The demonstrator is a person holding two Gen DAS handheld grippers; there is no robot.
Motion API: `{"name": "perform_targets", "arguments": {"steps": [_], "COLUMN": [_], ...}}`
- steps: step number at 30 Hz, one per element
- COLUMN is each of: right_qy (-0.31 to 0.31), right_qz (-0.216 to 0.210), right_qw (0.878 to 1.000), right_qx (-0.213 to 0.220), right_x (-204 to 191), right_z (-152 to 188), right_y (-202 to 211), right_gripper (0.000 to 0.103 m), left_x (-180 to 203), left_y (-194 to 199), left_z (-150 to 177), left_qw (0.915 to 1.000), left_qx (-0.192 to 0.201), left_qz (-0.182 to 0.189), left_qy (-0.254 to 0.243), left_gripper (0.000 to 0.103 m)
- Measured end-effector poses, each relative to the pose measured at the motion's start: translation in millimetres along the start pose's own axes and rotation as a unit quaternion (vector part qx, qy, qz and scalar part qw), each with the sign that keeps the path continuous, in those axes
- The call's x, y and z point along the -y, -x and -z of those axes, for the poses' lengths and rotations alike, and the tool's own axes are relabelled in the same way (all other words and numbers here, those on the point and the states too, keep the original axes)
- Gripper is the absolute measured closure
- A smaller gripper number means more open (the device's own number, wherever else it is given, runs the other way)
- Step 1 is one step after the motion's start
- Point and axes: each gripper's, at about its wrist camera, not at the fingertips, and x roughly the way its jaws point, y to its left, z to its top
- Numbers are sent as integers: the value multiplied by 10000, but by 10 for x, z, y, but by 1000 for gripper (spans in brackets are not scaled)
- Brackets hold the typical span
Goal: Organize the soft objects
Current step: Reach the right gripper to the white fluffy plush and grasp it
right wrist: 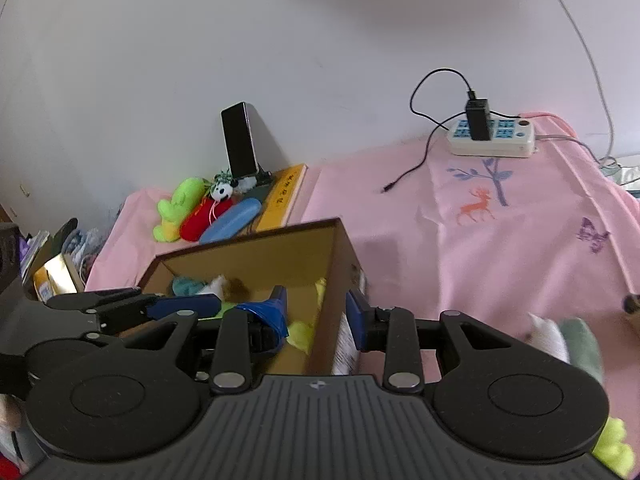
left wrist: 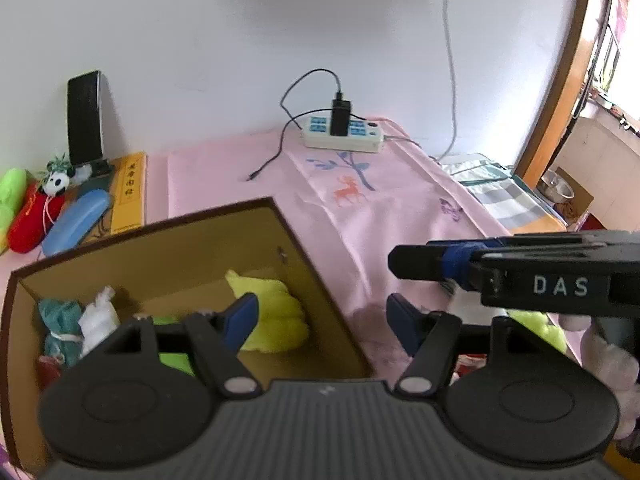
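Both grippers hover with jaws spread and nothing between them: the left gripper (left wrist: 320,320) above the cardboard box (left wrist: 312,264), the right gripper (right wrist: 316,314) straddling its wall. Inside lie a yellow soft toy (left wrist: 276,312) and white (left wrist: 98,320) and teal (left wrist: 58,320) ones. Beyond, a power strip (left wrist: 344,136) rests on the pink cloth (left wrist: 224,176).

Bright, even daylight | source: overexposed window (left wrist: 624,60) at right edge of left wrist view, blown out to white | soft shadow patches on wall (right wrist: 360,8) and beside box (right wrist: 256,256) | strong fisheye bending, dark corners | motion blur on plush toys (right wrist: 560,340) at lower right | slightly hazy, low contrast
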Motion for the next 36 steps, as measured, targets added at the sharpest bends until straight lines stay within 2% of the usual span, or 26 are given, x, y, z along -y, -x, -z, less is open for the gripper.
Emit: {"name": "perform_targets", "arguments": {"steps": [7, 13, 20, 28, 36], "right_qy": [-86, -184, -420, -658, -992], "right_qz": [-54, 29, 277, 472, 544], "right_qw": [9999, 9994, 9976, 9959, 9929], "right_qx": [-135, -292, -485, -400, -374], "right_x": [307, 580, 927, 1211, 1488], "right_z": [246, 494, 746, 764, 656], "right_y": [339, 532, 614, 652, 638], "right_gripper": [88, 88, 88, 88, 87], "left_x": [517, 880, 1186, 1383, 1394], "left_y": [65, -45, -195, -406, -785], "left_z": [239, 484, 725, 645, 387], "left_qw": [9997, 9992, 9978, 9966, 9931], "left_qx": [7, -197, -414, -341, -477], "left_qz": [-4, 10, 206, 581, 1067], "left_qy": [-230, -353, -475, -477, -103], "left_gripper": [31, 31, 31, 30, 29]}}
